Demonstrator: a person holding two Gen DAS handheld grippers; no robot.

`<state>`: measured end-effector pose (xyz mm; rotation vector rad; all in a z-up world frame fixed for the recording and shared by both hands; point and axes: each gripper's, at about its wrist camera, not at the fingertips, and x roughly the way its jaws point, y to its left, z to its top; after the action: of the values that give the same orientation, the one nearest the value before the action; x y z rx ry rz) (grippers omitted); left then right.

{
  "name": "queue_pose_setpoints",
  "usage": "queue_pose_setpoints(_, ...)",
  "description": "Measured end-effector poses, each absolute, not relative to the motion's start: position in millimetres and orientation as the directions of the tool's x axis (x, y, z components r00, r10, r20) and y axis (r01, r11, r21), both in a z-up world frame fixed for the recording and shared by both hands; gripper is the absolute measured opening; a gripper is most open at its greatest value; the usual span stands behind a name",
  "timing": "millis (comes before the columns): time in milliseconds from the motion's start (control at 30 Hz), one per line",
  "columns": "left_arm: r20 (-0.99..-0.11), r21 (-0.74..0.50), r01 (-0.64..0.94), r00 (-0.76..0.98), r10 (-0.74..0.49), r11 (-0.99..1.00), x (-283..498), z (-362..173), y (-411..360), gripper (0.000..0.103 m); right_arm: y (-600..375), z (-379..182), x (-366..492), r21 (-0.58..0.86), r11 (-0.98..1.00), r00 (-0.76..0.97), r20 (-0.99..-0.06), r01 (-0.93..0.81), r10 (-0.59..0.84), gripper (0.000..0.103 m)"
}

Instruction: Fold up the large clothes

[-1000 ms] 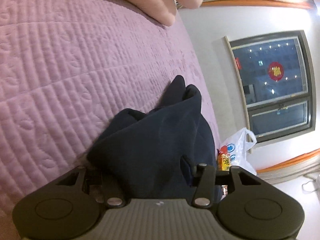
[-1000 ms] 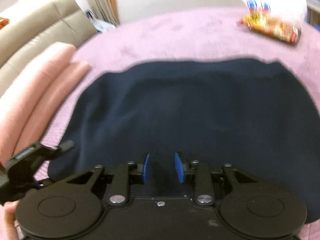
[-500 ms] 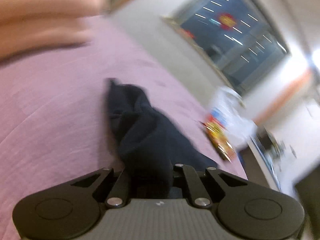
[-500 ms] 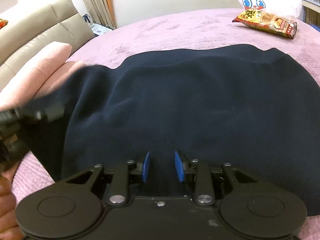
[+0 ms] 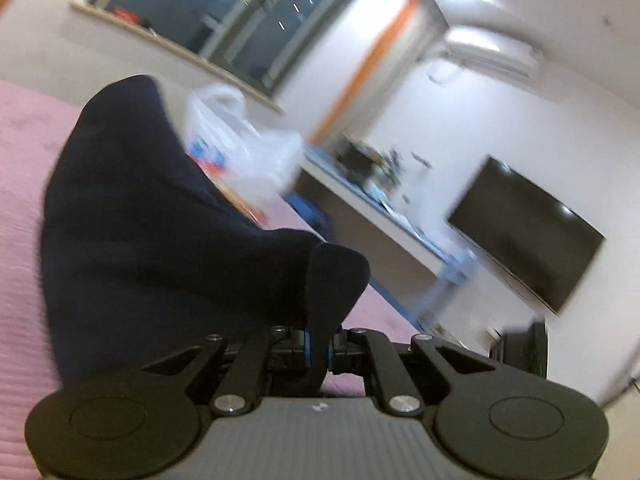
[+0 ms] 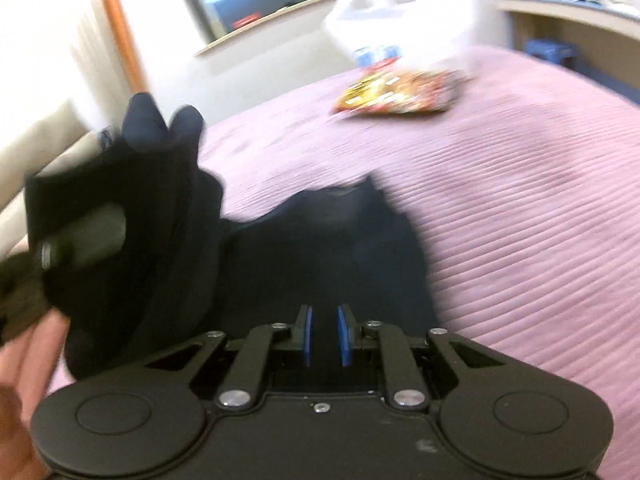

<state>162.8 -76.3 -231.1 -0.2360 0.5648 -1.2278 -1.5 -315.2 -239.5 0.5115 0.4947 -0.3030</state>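
A large dark navy garment (image 6: 320,248) lies on the pink quilted bed (image 6: 520,208). My left gripper (image 5: 318,350) is shut on a fold of this garment (image 5: 160,232) and holds it raised above the bed. The left gripper also shows in the right wrist view (image 6: 80,240) at the left, wrapped in lifted cloth. My right gripper (image 6: 324,336) has its blue pads a little apart over the garment's near edge; I cannot tell if cloth is between them.
A white plastic bag (image 6: 400,20) and a snack packet (image 6: 396,94) lie on the far part of the bed. A desk (image 5: 380,200), a wall television (image 5: 524,232) and a window (image 5: 224,12) are beyond the bed.
My left gripper has lifted its fold of the garment up and swung it over toward the right. The garment, spread wide before, is now bunched and narrower in the right wrist view.
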Motion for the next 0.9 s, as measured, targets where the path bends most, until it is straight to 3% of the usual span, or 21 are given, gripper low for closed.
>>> queue_pose_setpoints(167,-0.440,-0.402,0.870,0.090,-0.893,0.286,143,-281,-137,0.007,-354,-240,-9,0.345,0.800,0.811,-0.515,0.491,-0.276,0.019)
queue_pose_setpoints(233,-0.540,-0.304,0.906,0.089,-0.837,0.293,128,-305,-160,0.008,-358,-239,-1,0.326,0.820,0.821,-0.503,0.471,-0.271,0.019)
queue_pose_setpoints(333,-0.607,-0.201,0.936,0.112,-0.787,0.288,115,-327,-176,0.008,-351,-230,28,0.291,0.878,0.853,-0.477,0.380,-0.211,0.022)
queue_pose_setpoints(467,-0.603,-0.220,0.934,0.097,-0.792,0.282,113,-324,-171,0.008,-324,-211,89,0.172,0.965,0.901,-0.420,0.196,-0.108,0.022)
queue_pose_setpoints(600,-0.604,-0.227,0.930,0.099,-0.791,0.289,119,-322,-165,0.008,-308,-205,151,0.094,0.992,0.902,-0.430,0.088,-0.039,0.022)
queue_pose_setpoints(767,-0.605,-0.212,0.935,0.104,-0.790,0.286,116,-325,-172,0.008,-309,-242,178,0.066,0.988,0.823,-0.562,0.142,-0.081,0.022)
queue_pose_setpoints(900,-0.616,-0.181,0.942,0.114,-0.779,0.281,115,-327,-180,0.008,-330,-235,151,0.174,0.963,0.822,-0.564,0.206,-0.075,0.020)
